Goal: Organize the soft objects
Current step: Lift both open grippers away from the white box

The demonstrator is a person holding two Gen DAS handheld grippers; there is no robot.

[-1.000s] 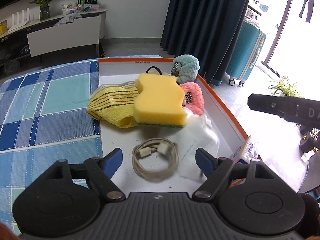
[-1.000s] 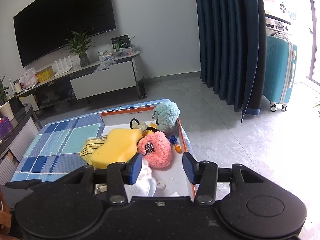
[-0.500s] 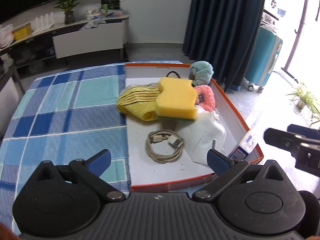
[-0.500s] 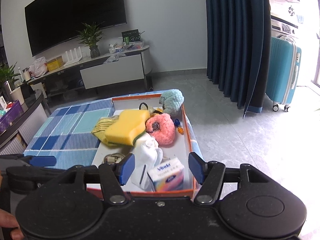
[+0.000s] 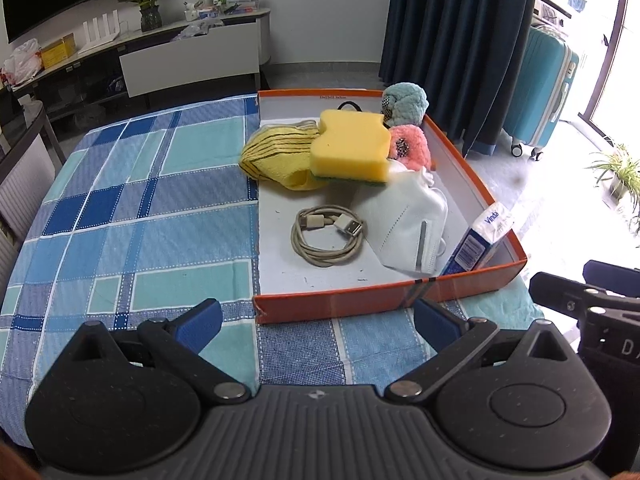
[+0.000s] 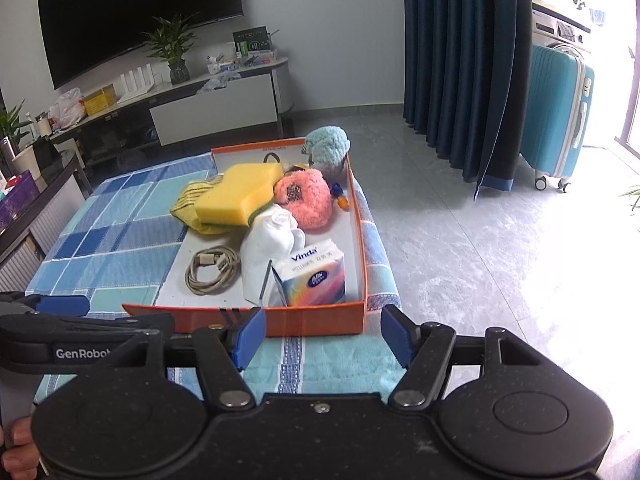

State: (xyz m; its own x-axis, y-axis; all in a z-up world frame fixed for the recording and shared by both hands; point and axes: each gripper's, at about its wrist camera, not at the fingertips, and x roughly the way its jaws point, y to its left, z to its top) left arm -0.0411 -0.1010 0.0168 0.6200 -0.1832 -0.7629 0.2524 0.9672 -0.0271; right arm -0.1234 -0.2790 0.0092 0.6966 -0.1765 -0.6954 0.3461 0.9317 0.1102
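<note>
An orange-rimmed box (image 5: pixel 360 306) (image 6: pixel 304 320) sits on a blue plaid cloth. In it lie a yellow sponge (image 5: pixel 350 152) (image 6: pixel 236 196) on a yellow striped cloth (image 5: pixel 276 156), a pink plush (image 5: pixel 410 148) (image 6: pixel 308 198), a teal plush (image 5: pixel 404 102) (image 6: pixel 328 150), a white face mask (image 5: pixel 408 224) (image 6: pixel 268 240), a coiled cable (image 5: pixel 328 236) (image 6: pixel 212 270) and a Vinda tissue pack (image 5: pixel 480 240) (image 6: pixel 312 276). My left gripper (image 5: pixel 316 324) is open and empty, in front of the box. My right gripper (image 6: pixel 322 338) is open and empty, at the box's near right corner.
The plaid cloth (image 5: pixel 132 208) covers the table left of the box. A TV stand (image 5: pixel 160 52) lies behind. Dark curtains (image 6: pixel 464 68) and a teal suitcase (image 6: pixel 560 112) stand on the right, with bare floor beside the table.
Both grippers have pulled back from over the box to its near edge. Their jaws have opened wider. The box contents have not moved.
</note>
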